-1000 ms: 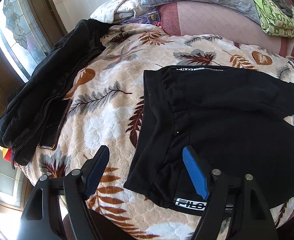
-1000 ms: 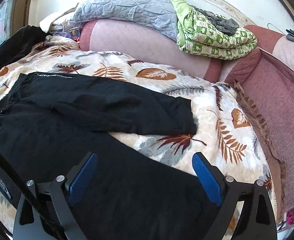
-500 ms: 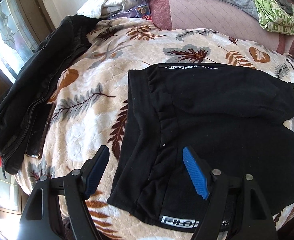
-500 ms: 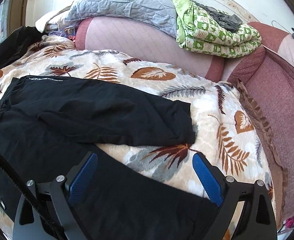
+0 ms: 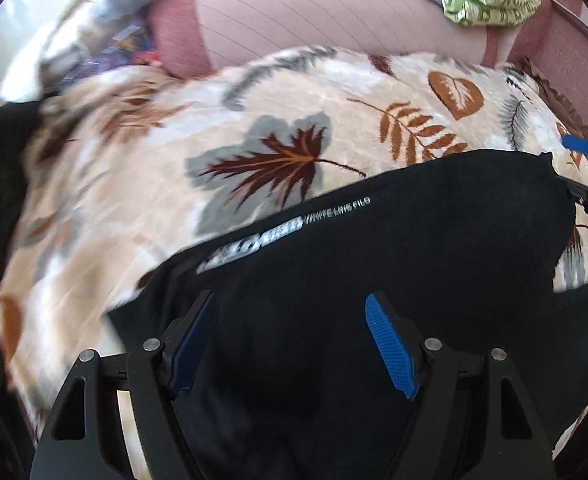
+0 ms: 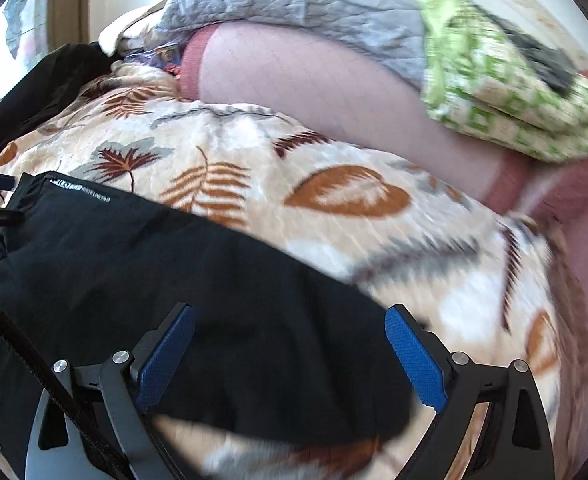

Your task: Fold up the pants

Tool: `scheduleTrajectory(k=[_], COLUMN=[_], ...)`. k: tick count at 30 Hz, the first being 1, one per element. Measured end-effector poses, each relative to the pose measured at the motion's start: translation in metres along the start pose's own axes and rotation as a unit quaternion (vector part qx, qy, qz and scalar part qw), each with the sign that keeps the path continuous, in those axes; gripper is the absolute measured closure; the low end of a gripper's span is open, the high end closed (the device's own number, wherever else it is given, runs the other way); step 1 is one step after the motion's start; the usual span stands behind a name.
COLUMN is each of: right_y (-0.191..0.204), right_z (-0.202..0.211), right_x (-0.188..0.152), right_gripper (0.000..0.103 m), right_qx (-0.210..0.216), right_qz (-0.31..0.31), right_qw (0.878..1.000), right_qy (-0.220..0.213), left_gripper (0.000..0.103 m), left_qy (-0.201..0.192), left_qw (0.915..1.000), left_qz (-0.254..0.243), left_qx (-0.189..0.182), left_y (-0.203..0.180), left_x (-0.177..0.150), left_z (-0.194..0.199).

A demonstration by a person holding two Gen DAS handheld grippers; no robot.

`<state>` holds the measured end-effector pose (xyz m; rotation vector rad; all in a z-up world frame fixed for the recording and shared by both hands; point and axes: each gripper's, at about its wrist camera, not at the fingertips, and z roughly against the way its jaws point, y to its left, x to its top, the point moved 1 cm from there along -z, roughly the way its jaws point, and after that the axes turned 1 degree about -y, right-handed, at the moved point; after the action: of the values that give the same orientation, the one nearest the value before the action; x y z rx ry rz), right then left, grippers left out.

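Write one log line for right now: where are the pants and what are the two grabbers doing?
pants: flat on leaf blanket | left gripper: open, over waistband end | right gripper: open, over leg end | nothing gripped

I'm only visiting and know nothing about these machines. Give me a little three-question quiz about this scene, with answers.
1. True or false: the left gripper is clamped on the black pants.
2. What does the blanket under the pants show? A) stripes B) leaves C) dots
3. Fill in: the green patterned bedding lies on top of the pink ____.

Key:
1. False. Both the left gripper and the right gripper are open above the pants.
2. B
3. cushion
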<state>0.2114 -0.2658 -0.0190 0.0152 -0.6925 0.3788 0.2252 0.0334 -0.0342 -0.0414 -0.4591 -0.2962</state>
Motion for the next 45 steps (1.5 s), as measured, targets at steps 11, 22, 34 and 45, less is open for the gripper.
scheduleTrajectory(k=[11, 22, 34, 45], right_y=[-0.027, -0.019, -0.006, 0.036], right_z=[-0.089, -0.097, -0.026, 0.076], right_x=[0.041, 0.017, 0.019, -0.059], right_gripper=[0.009, 0.06, 0.096, 0.096], right_qx=[0.1, 0.124, 0.12, 0.103], right_qz=[-0.01, -0.006, -0.03, -0.023], right_qw=[0.992, 0.988, 0.991, 0.994], right_qy=[0.07, 0.093, 0.057, 0.024], left_gripper=[0.016, 0.087, 0.092, 0.089], left_qy=[0.028, 0.035, -0.029, -0.107], left_qw=[0.9959, 0.9907, 0.9948, 0.9917], left_qz=[-0.066, -0.078, -0.079, -0.065], left_qx=[-0.055, -0.107, -0.058, -0.03], left_y=[0.015, 0.002, -0.017, -0.053], left_x=[0.03, 0.033, 0.009, -0.087], left_z=[-0.053, -0.041, 0.023, 0.113])
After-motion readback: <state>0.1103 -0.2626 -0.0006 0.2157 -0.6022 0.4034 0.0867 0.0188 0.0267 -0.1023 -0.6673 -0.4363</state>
